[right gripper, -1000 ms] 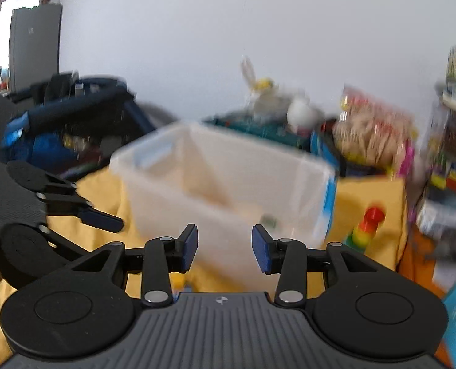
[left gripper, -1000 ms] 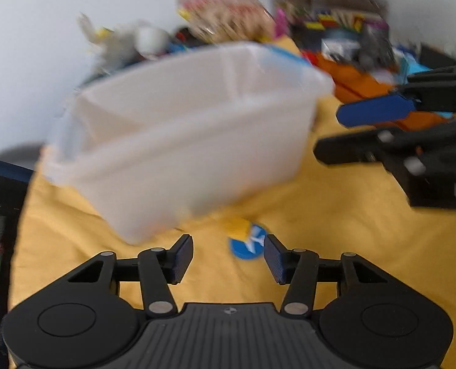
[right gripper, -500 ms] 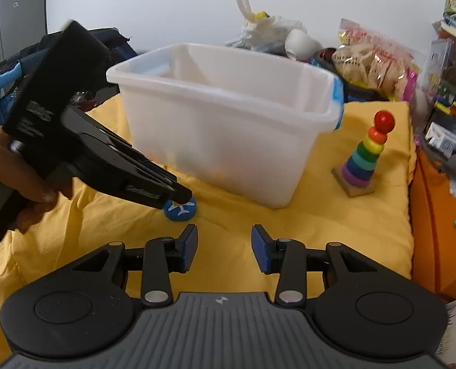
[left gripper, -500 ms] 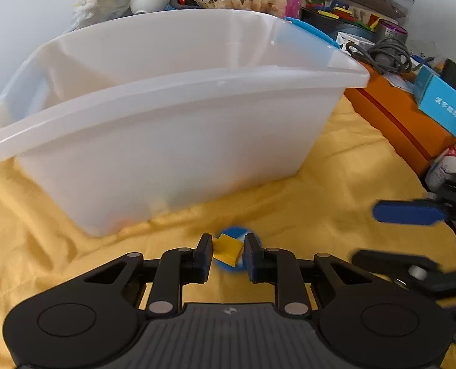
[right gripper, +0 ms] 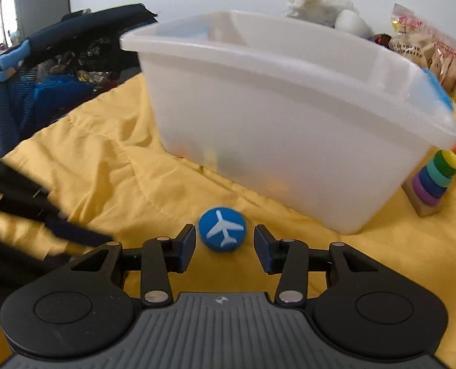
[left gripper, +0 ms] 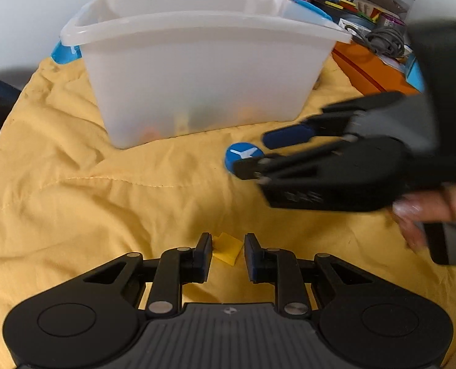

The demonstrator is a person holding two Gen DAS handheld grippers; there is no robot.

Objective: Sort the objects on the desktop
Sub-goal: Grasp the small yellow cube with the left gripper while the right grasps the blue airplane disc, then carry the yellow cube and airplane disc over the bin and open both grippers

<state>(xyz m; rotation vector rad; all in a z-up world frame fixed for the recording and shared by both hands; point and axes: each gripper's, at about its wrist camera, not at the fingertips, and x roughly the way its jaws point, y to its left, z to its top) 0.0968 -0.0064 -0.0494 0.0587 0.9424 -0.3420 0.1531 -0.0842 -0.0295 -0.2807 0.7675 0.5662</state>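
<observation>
Yellow cloth (left gripper: 111,203) covers the whole work surface, wrinkled and quilted, with a white wall behind. On it stands a translucent white bin (left gripper: 203,70) with blue handle clips, and I can make out faint orange and yellow shapes through its wall near the bottom.

My left gripper (left gripper: 227,250) points down at the cloth in front of the bin. Its jaws have just been closing, and they now pinch a small yellow block (left gripper: 226,248) between the pads.

My right gripper (right gripper: 225,243) is down low near the bin's front wall, jaws spread and just opened a bit further. A blue disc (right gripper: 222,229) with a white plane on it lies on the cloth between the two fingers, and the pads stand clear of it on both sides. From the left wrist view I see that same gripper reaching in from the right, blurred, with a hand (left gripper: 427,215) on its grip.

A ring stacker (right gripper: 440,175) in rainbow colours stands just beside the bin's right corner. Behind the bin sit a snack bag (right gripper: 427,49) and a white plastic bag (right gripper: 311,4)
</observation>
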